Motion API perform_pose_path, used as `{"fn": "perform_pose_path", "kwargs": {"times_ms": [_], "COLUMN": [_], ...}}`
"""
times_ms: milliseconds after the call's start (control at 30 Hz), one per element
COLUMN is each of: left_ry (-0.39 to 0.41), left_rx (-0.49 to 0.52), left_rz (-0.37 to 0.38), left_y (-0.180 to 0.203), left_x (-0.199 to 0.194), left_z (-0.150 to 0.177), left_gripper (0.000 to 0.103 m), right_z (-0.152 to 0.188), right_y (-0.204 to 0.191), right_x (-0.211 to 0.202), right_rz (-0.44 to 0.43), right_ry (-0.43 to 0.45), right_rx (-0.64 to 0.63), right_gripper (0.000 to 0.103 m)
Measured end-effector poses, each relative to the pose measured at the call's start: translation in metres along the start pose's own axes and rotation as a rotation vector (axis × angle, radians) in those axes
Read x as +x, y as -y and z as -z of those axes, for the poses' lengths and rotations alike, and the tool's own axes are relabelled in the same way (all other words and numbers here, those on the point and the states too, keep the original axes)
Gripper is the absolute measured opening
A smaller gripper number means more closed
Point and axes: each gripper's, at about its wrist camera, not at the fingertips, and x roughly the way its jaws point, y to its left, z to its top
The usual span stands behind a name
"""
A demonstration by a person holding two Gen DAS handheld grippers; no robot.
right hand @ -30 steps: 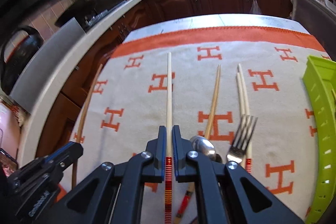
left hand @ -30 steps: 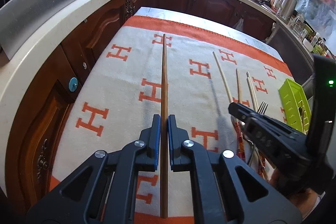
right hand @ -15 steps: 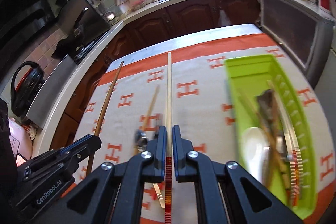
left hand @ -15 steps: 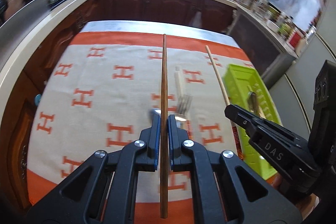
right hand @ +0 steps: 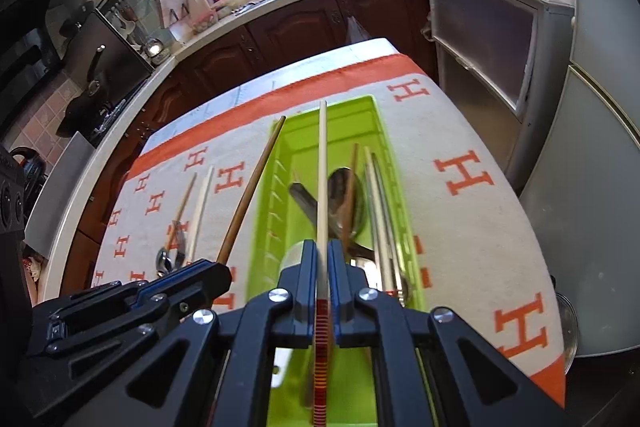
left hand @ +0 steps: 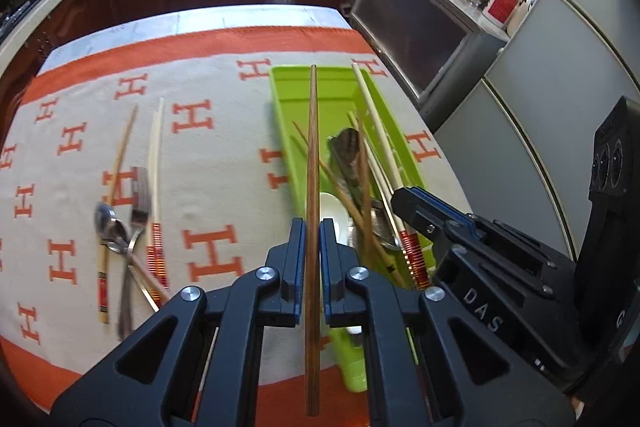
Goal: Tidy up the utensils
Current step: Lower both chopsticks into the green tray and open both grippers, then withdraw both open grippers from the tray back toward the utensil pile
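My left gripper (left hand: 313,227) is shut on a brown wooden chopstick (left hand: 312,155) and holds it above the green tray (left hand: 286,131). My right gripper (right hand: 322,251) is shut on a pale chopstick (right hand: 322,167) with a red-striped handle, also above the green tray (right hand: 264,211). The tray holds several chopsticks, a dark spoon (left hand: 348,155) and a white spoon (left hand: 334,215). The right gripper shows in the left wrist view (left hand: 412,201). The left gripper shows in the right wrist view (right hand: 200,277).
On the orange and white H-patterned cloth (left hand: 216,155), left of the tray, lie a metal spoon (left hand: 108,227), a fork (left hand: 138,203) and loose chopsticks (left hand: 154,163). Kitchen counters and dark cabinets ring the table. A grey fridge (left hand: 560,107) stands at the right.
Both grippers have swung right with their chopsticks, from over the cloth to over the green tray. The utensils on the cloth now lie to the left.
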Motion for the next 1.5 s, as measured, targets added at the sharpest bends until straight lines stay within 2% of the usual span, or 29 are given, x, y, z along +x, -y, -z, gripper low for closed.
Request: {"fn": "perform_pose_path", "kwargs": {"times_ms": [267, 700, 933, 1200, 1500], "left_ry": [-0.044, -0.086, -0.133, -0.118, -0.045], "left_rx": [-0.006, -0.035, -0.048, -0.021, -0.030], "left_rz": [0.012, 0.040, 0.060, 0.014, -0.079], "left_y": [0.019, 0.031, 0.033, 0.023, -0.020], "left_x": [0.026, 0.048, 0.058, 0.039, -0.009], "left_z": [-0.007, -0.014, -0.010, 0.001, 0.012], "left_gripper": [0.005, 0.005, 0.005, 0.027, 0.032], "right_z": [0.001, -0.003, -0.003, 0.003, 0.013], "right_y": [0.032, 0.060, 0.067, 0.056, 0.023], "right_x": [0.010, -0.013, -0.016, -0.014, -0.012], "right_rz": [0.002, -0.005, -0.004, -0.017, -0.049], "right_ry": [-0.047, 0.055, 0.063, 0.038, 0.006], "right_rx": [0.070, 0.199, 0.221, 0.204, 0.133], "right_gripper": [0.006, 0.007, 0.007, 0.007, 0.007]}}
